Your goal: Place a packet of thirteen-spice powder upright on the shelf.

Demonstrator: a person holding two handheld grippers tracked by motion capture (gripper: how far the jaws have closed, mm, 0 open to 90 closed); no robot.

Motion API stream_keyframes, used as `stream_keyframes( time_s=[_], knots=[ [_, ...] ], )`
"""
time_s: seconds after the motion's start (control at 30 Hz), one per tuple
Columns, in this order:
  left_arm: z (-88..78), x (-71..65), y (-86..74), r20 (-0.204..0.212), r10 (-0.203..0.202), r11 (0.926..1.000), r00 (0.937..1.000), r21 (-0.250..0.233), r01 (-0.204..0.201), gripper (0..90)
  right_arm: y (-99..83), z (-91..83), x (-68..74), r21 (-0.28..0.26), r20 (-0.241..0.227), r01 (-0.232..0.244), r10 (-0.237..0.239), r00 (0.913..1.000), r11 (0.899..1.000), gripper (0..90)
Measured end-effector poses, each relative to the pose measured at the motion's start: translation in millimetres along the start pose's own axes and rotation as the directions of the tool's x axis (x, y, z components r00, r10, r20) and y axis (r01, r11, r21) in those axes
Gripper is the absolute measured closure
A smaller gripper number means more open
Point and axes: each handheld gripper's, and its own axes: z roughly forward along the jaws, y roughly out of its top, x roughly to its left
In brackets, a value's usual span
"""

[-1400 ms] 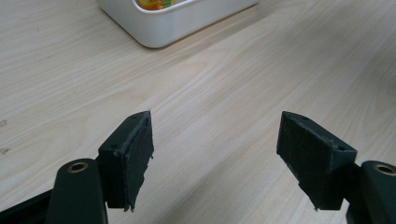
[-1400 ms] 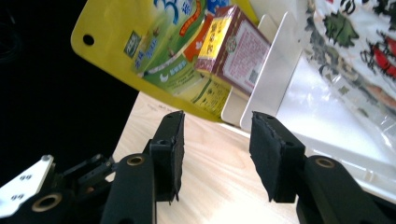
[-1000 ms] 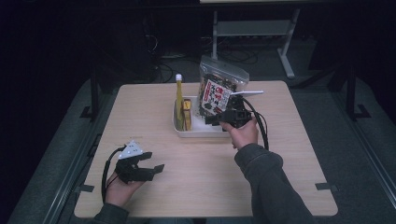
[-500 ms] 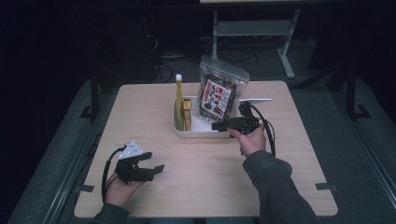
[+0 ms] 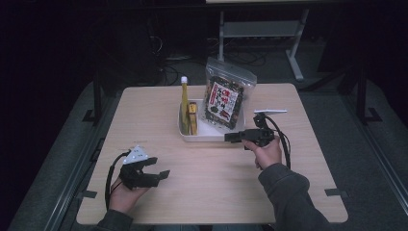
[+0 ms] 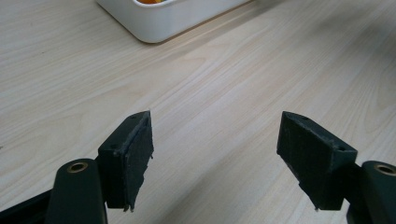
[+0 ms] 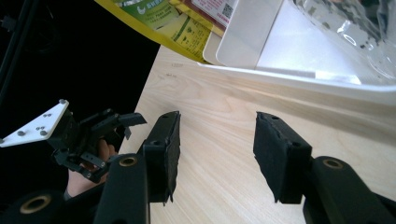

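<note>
A pale square wooden table (image 5: 207,192) stands on a grey carpeted floor (image 5: 370,159) in a dark room. Towards the table's far middle, a tall slim yellow bottle with a white cap (image 5: 184,100) stands upright at the left end of a white plastic tray (image 5: 204,138). A yellow printed packet (image 5: 193,118) stands just beside the bottle, to its right. Short strips of black tape (image 5: 335,192) mark the table's near corners. Beyond the table are a grey metal stand (image 5: 260,29) and loose cables (image 5: 240,57) on the floor.

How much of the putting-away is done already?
Looks done: the snack bag in clear plastic and the tall yellow bottle stand in the white plastic tray. In hand: nothing; the right tongs, jaws just opening, are empty. What is left can't be told.
</note>
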Motion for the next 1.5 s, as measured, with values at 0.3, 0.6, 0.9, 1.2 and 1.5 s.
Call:
stream_keyframes(
  time_s=[0.3,0.6,0.9,1.2,1.5],
  knots=[
    [0.7,-0.5,0.1,0.003,-0.002,1.0,1.0,0.0,0.002,26.0,-10.2,-9.9,-9.8,0.0,-0.011,-0.004,0.004,0.9999,1.0,49.2],
    [1.6,-1.2,0.0,0.004,0.002,1.0,1.0,0.003,-0.002,25.9,-20.7,-18.4,-19.8,-0.006,-0.019,0.0,0.0,0.9998,1.0,48.8],
    [2.2,-1.5,-0.2,0.006,0.0,1.0,1.0,0.005,0.0,25.8,-30.5,-27.3,-26.8,-0.006,-0.03,-0.004,0.004,0.9996,1.0,48.6],
    [3.0,-2.6,0.1,0.01,0.005,1.0,0.9999,0.008,-0.005,25.5,-43.0,-36.0,-39.1,-0.014,-0.042,-0.02,0.019,0.999,1.0,48.3],
    [4.2,-3.2,-0.3,0.015,0.002,1.0,0.9999,0.008,-0.002,24.9,-54.0,-45.1,-49.0,-0.018,-0.038,-0.028,0.027,0.9989,0.999,47.7]
  ],
)
